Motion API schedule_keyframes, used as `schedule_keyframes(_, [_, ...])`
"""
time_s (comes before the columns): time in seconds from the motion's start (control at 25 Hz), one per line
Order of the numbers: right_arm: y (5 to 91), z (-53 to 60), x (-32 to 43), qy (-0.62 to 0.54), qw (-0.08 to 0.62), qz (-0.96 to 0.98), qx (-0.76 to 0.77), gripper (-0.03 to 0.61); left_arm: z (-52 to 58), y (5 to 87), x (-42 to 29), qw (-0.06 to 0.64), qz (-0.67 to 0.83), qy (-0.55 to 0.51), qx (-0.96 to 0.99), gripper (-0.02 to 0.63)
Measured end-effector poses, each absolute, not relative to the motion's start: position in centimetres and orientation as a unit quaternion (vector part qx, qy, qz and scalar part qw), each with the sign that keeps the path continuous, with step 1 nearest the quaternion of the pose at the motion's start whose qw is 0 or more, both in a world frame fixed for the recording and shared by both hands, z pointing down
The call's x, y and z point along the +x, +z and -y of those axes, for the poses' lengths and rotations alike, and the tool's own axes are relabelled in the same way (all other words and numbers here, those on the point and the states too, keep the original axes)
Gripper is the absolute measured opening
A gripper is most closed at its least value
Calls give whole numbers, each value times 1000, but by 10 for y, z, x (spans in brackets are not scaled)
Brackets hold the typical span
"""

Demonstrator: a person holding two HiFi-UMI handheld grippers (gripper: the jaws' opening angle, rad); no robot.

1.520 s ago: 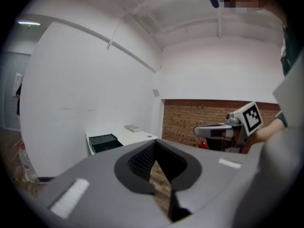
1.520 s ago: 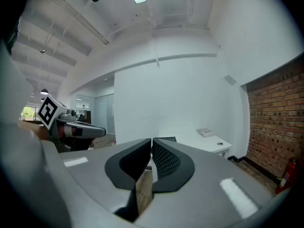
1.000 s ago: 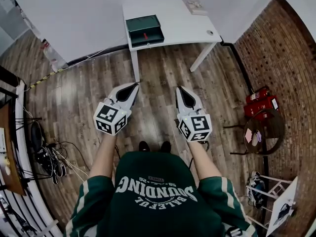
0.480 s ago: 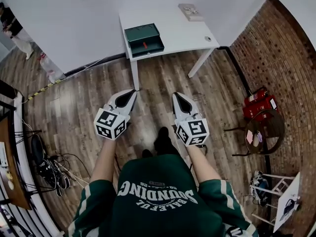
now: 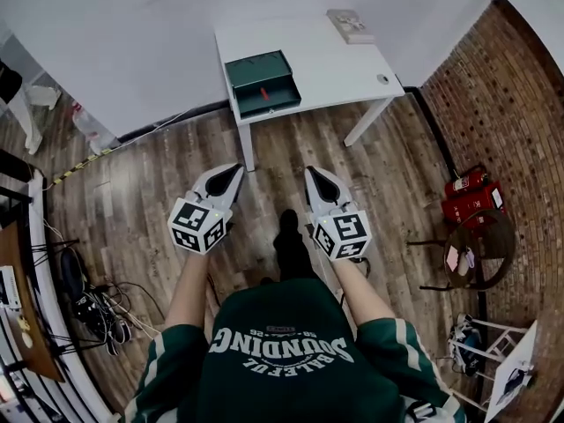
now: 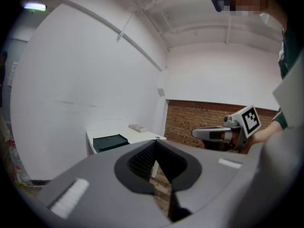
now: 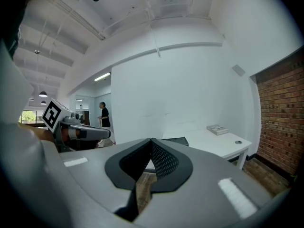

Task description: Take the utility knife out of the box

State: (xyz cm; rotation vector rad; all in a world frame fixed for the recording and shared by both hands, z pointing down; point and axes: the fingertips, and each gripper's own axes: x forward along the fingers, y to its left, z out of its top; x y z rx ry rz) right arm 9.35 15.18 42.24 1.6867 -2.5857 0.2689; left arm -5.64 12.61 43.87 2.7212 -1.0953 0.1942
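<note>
Head view, left to right. Tangled cables (image 5: 88,293) lie on the wooden floor (image 5: 159,174) at the far left. The left tool (image 5: 238,169) is held over the floor, its jaws closed together with nothing between them, pointing toward the white worktop (image 5: 326,55). On the worktop's left part stands the green box (image 5: 256,69), open, with the red utility knife (image 5: 262,92) lying inside; both tools are well apart from it. The right tool (image 5: 311,173), beside the left one, likewise has its jaws pressed together and empty. A book (image 5: 350,25) rests at the worktop's far right corner. Red fire extinguishers (image 5: 471,196) stand by the brick wall (image 5: 493,86).
</note>
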Motion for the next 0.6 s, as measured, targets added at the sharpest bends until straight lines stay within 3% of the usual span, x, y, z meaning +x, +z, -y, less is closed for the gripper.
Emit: schedule_keyframes(0.6, [412,67,115,87,37,866,492,2,73,434,-32,119,421,64,897,51])
